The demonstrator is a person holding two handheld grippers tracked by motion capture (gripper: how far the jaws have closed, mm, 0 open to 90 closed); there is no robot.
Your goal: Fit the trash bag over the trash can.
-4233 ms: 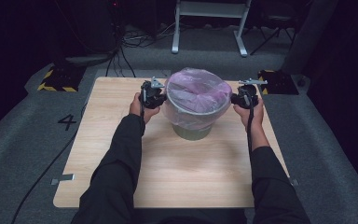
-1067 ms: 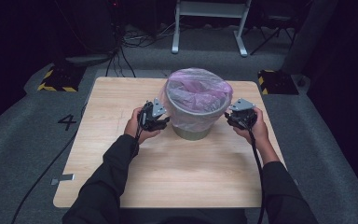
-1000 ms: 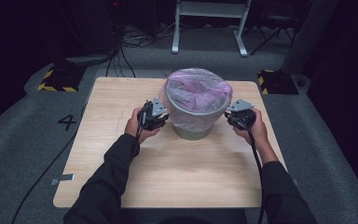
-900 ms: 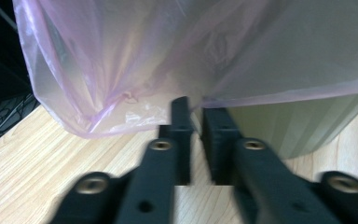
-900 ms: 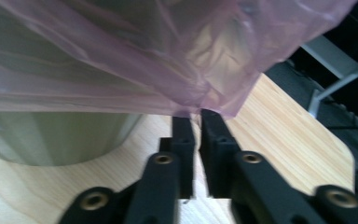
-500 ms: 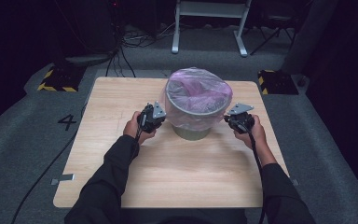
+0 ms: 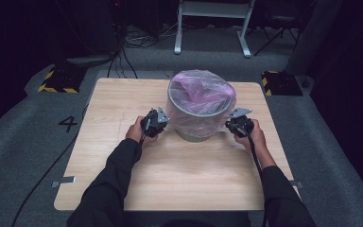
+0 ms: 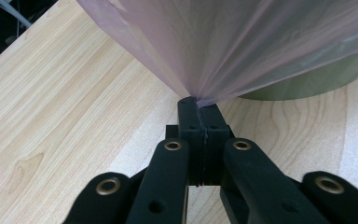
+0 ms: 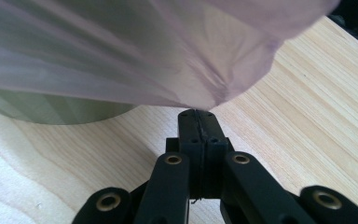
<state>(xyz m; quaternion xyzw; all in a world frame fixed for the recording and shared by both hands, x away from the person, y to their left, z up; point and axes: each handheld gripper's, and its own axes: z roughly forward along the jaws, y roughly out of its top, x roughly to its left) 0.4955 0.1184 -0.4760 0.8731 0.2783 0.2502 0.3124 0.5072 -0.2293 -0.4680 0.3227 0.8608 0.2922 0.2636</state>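
A: On the left, your left gripper point(image 7: 158, 120) is low beside the bin point(image 7: 199, 135), just over the wooden table point(image 7: 108, 156). In the left gripper view its jaws are pressed together on the edge of the pink plastic bag point(image 8: 242, 42), and the film runs from the tips point(image 8: 198, 101) up and away in a stretched fan. The jaws eased open very slightly just now, yet the film is pinched between them.

B: And the bin itself, where does it stand?

A: It stands upright near the middle of the table, a little toward the far edge, between your two hands. The bag point(image 7: 201, 94) lines it and hangs over the rim, down the outside wall.

B: What about the right side?

A: Your right gripper point(image 7: 236, 124) is close to the bin's right wall, also low. In the right gripper view its jaws are fully closed at the tips point(image 9: 198, 113) on the bag's edge point(image 9: 168, 60), with the film bunched just above them.
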